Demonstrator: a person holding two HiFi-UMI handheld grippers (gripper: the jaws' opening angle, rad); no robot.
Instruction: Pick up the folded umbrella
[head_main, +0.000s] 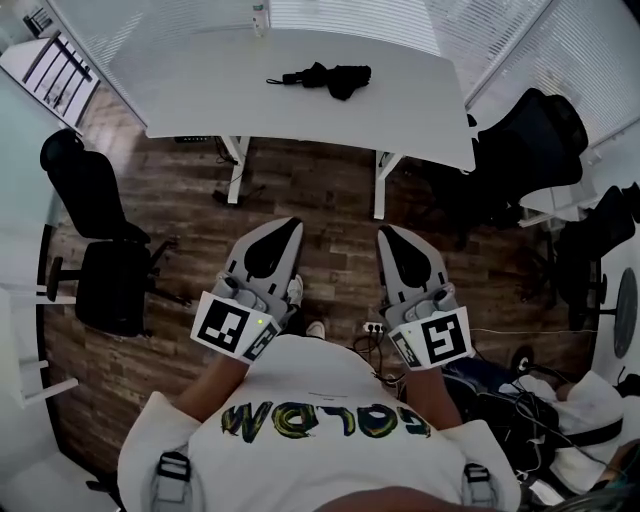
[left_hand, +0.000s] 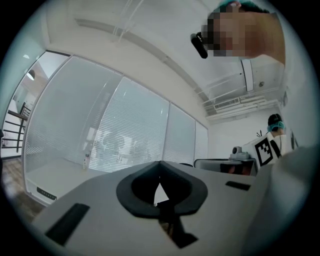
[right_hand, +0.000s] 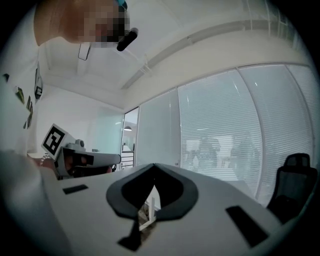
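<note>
The folded black umbrella (head_main: 325, 77) lies on the white table (head_main: 200, 90), near its far middle, strap end pointing left. Both grippers hover close to my body, well short of the table and over the wooden floor. My left gripper (head_main: 288, 223) has its jaws meeting at the tip, nothing between them; in its own view the left gripper (left_hand: 160, 163) looks at window blinds. My right gripper (head_main: 386, 232) is likewise shut and empty, and the right gripper (right_hand: 153, 165) faces blinds too. Neither gripper view shows the umbrella.
A black office chair (head_main: 100, 230) stands left of me, another black chair (head_main: 530, 140) right of the table. A small bottle (head_main: 260, 18) stands at the table's far edge. A power strip (head_main: 375, 328) and cables lie on the floor by my feet.
</note>
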